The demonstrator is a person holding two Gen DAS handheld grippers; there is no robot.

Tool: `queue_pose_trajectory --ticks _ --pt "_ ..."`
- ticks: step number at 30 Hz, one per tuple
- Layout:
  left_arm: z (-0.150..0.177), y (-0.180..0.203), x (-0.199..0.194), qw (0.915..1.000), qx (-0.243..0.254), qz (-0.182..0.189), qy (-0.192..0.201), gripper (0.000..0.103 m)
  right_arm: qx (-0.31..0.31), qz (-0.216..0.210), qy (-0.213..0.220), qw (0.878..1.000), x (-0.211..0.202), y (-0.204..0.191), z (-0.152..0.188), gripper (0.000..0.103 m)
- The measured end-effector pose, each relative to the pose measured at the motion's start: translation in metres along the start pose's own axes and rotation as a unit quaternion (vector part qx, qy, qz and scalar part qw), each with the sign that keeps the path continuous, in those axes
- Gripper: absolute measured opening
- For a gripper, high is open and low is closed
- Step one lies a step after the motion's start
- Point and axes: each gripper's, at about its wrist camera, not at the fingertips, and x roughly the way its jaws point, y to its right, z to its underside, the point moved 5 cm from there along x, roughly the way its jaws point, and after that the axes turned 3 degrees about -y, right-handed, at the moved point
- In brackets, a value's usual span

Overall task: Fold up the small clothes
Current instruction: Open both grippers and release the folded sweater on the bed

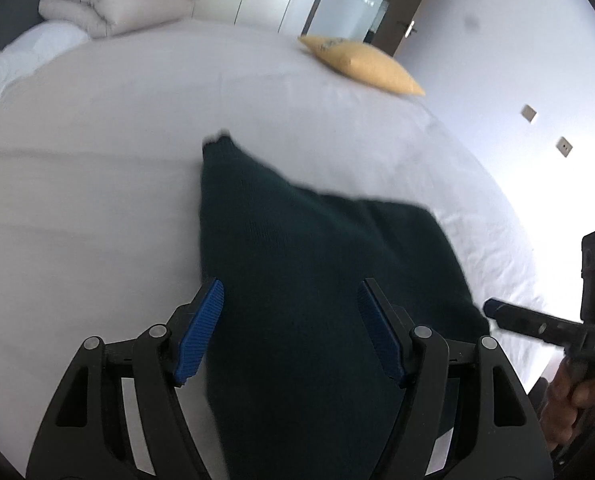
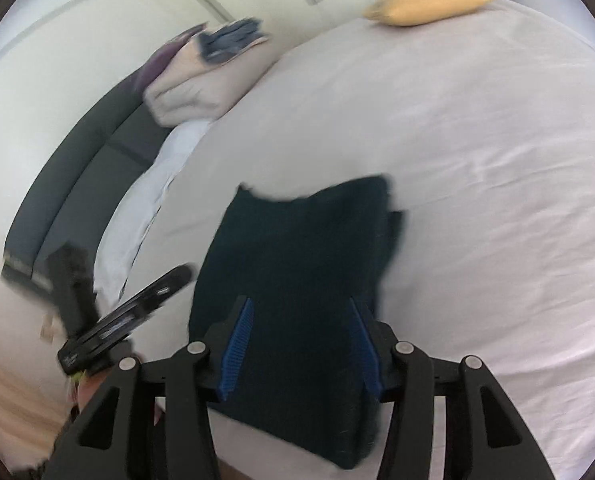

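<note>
1. Dark green knit garment (image 1: pixel 297 264) lies folded on the white bed (image 1: pixel 97 200), near its front edge.
2. Left tool (image 1: pixel 291 332) hovers over the garment's near part, its blue pads (image 1: pixel 199 332) spread wide and clear of the cloth.
3. Right tool (image 2: pixel 299 344) hangs over the same garment (image 2: pixel 305 256) with its pads apart, gripping nothing.
4. Each tool shows at the edge of the other's view, held in a hand (image 1: pixel 569 400).
5. A yellow cushion (image 1: pixel 361 64) and a beige duvet (image 1: pixel 109 4) sit at the bed's far side, well apart from the garment.
</note>
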Motion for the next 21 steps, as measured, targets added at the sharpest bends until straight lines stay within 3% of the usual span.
queue_pose_trajectory --ticks 3,4,5,9,12,15,18,19,21 --pt "0.006 0.004 0.024 0.9995 0.008 -0.021 -0.021 0.068 0.006 0.003 -0.027 1.000 0.020 0.007 0.016 0.051" --pt "0.009 0.002 0.027 0.9995 0.008 -0.025 -0.020 0.068 0.009 0.016 -0.031 0.999 0.026 0.013 0.019 0.044" --pt "0.011 0.001 0.025 0.9995 0.007 -0.024 -0.018 0.068 0.015 0.022 -0.031 0.999 0.028 0.022 0.023 0.036" --pt "0.011 -0.009 0.011 0.9995 0.000 -0.032 -0.003 0.068 0.042 0.003 -0.018 0.999 0.019 0.033 0.024 0.034" --pt "0.005 0.001 -0.020 0.9973 0.024 -0.052 0.046 0.069 0.018 0.040 0.005 0.999 0.005 0.027 0.024 0.034" --pt "0.004 0.019 -0.065 0.9902 0.047 -0.074 0.108 0.078 -0.020 0.075 0.046 0.996 -0.019 0.012 0.022 0.043" --pt "0.003 0.042 -0.119 0.9754 0.073 -0.084 0.190 0.099 -0.074 0.102 0.105 0.986 -0.053 -0.014 0.019 0.051" --pt "0.004 0.052 -0.143 0.9672 0.079 -0.090 0.224 0.103 -0.091 0.108 0.129 0.982 -0.065 -0.024 0.019 0.058" --pt "0.007 0.065 -0.174 0.9586 0.089 -0.090 0.255 0.103 -0.119 0.123 0.179 0.969 -0.091 -0.043 0.020 0.072"
